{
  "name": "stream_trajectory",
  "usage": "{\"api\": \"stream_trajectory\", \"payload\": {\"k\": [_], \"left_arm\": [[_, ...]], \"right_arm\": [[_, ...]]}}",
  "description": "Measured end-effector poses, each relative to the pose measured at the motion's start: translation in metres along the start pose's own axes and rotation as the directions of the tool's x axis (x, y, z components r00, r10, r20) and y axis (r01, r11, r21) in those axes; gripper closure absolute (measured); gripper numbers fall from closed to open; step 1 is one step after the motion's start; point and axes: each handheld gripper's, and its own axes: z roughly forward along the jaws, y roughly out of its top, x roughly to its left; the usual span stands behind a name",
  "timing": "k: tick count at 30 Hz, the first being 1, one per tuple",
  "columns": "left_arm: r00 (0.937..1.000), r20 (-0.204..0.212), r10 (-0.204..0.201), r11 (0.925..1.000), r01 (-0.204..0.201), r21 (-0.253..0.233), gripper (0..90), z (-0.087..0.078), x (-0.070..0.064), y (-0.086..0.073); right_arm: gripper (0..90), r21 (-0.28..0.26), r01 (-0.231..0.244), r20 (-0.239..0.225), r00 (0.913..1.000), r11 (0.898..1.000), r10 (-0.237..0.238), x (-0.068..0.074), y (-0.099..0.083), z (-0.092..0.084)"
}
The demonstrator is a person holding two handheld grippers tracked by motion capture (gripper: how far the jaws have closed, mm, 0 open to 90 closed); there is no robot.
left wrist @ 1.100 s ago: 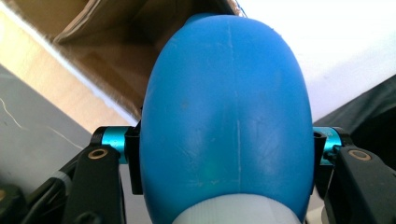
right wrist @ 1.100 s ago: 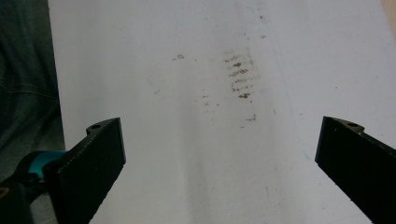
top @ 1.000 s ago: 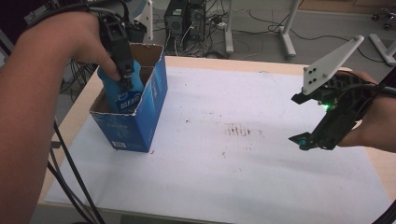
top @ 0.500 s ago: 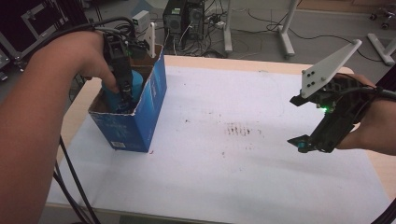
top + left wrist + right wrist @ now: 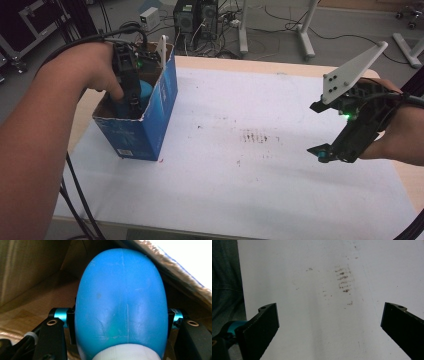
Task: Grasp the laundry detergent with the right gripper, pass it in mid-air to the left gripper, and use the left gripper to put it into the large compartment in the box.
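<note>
Right now the white-covered table [image 5: 260, 165] takes up most of what I can see from above, with a patch of brownish smudges [image 5: 256, 136] near its middle (the same smudges [image 5: 342, 278] show between the right gripper's jaws in the right gripper view).

Over at about ten o'clock on the table stands a blue cardboard box [image 5: 150, 125], open at the top, its brown inside walls [image 5: 30, 272] visible in the left gripper view. The person's left forearm [image 5: 45, 145] comes in from seven o'clock and reaches down into it.

Down inside the box is the left gripper [image 5: 131, 85], a small green light glowing on its body. Its jaws are clamped on a blue rounded object [image 5: 121, 302], one black jaw pressed against each flank of it. In the left gripper view that object has a smooth, scuffed surface with a seam down the middle and a white part [image 5: 126, 352] at its near end. From above, just a bit of the blue object [image 5: 145, 92] peeks over the box rim.

At three o'clock the right gripper [image 5: 340, 145] is held above the table in the person's right hand [image 5: 400, 140], a grey three-cornered plate [image 5: 352, 70] standing up from it. Its jaws are spread wide apart, gripping nothing, with bare table surface between them.
</note>
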Motion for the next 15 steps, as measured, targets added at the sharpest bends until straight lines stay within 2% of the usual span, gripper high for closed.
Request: {"api": "stream_trajectory", "payload": {"k": [5, 15], "left_arm": [[1.0, 0.009, 0.001, 0.9998, 0.0, -0.02, 39.2, 0.0054, 0.0025, -0.0013], [0.9999, 0.012, 0.001, 0.9999, -0.001, -0.016, 39.0, 0.0062, 0.0028, 0.0001]], "right_arm": [[0.7, 0.004, 0.0, 0.002, 1.0, 1.0, 0.0, 0.001, 0.0004, -0.0002], [0.7, 0.001, -0.001, 0.008, 1.0, 1.0, 0.001, 0.0015, -0.001, -0.002]]}}
